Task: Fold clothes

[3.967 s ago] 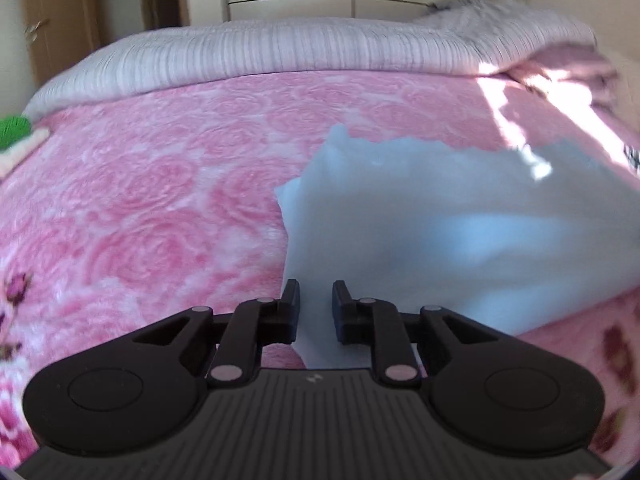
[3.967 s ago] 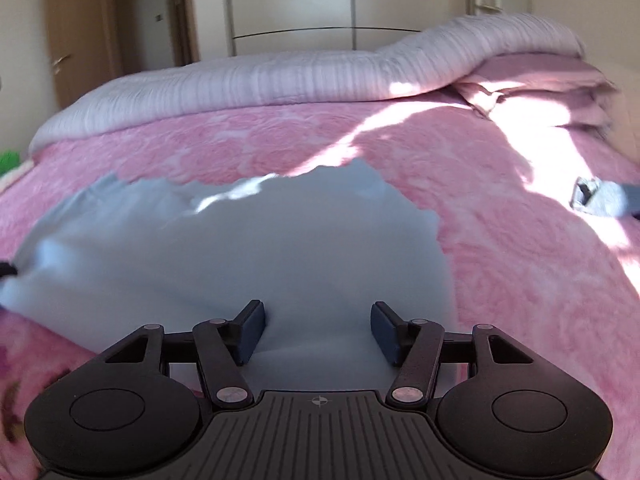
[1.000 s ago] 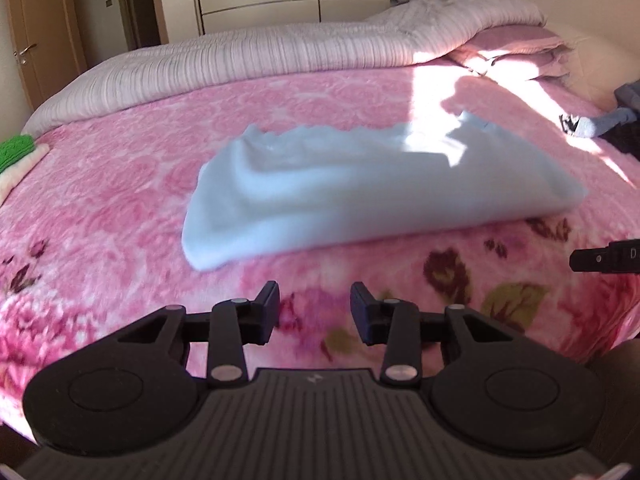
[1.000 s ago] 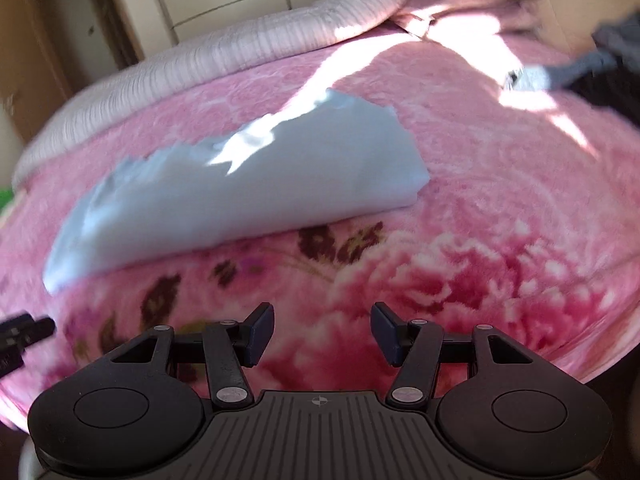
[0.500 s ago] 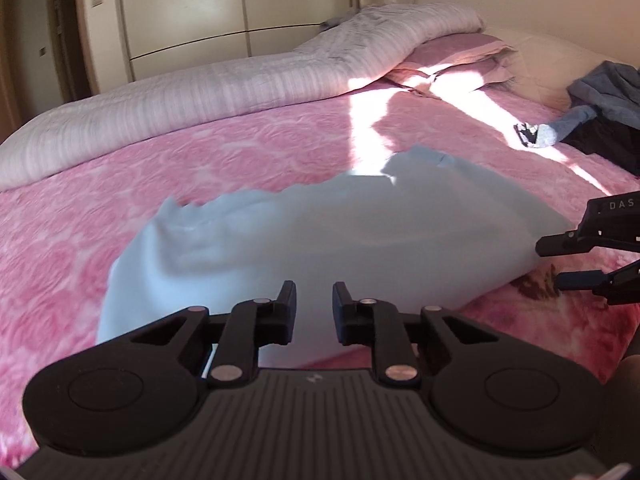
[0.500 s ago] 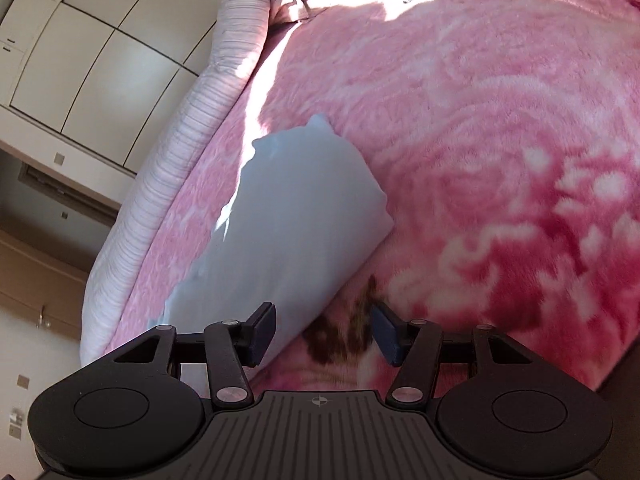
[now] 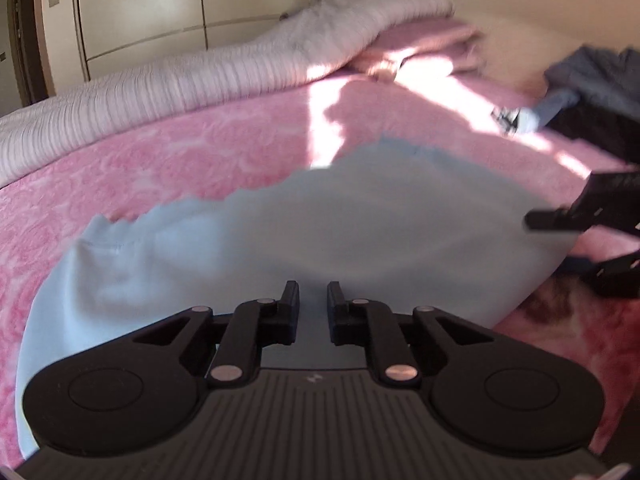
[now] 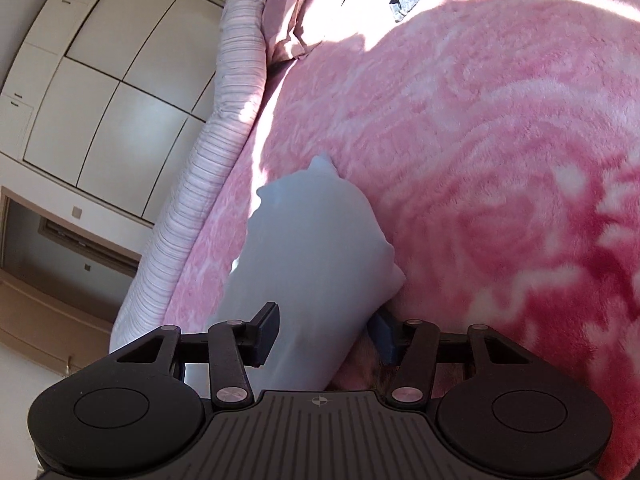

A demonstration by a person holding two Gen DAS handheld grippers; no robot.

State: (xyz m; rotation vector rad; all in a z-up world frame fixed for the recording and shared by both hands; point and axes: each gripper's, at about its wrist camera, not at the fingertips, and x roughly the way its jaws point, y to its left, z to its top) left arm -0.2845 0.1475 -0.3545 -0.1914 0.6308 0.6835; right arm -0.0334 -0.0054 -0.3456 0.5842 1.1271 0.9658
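1. A striped, ribbed grey-white duvet [image 7: 168, 80] is bunched along the far edge of the fluffy pink rose-patterned blanket [image 7: 160, 160].
2. A smooth, soft pale-blue folded garment [image 7: 320, 236] is laid flat on that blanket, its long axis running left to right, one edge wavy.
3. The left gripper [image 7: 313, 306] is seen closing over the garment's near edge, a narrow gap remaining.
4. The right gripper [image 8: 326, 330] is closing, half open, around the garment's right end.

bed: pink rose-patterned blanket [image 7: 248, 144] | far edge: striped pale quilt [image 7: 224, 68], pink pillows [image 8: 304, 12] | wall: cream wardrobe doors [image 7: 140, 12] | doorway [image 8: 68, 240] | light: sun patches on blanket
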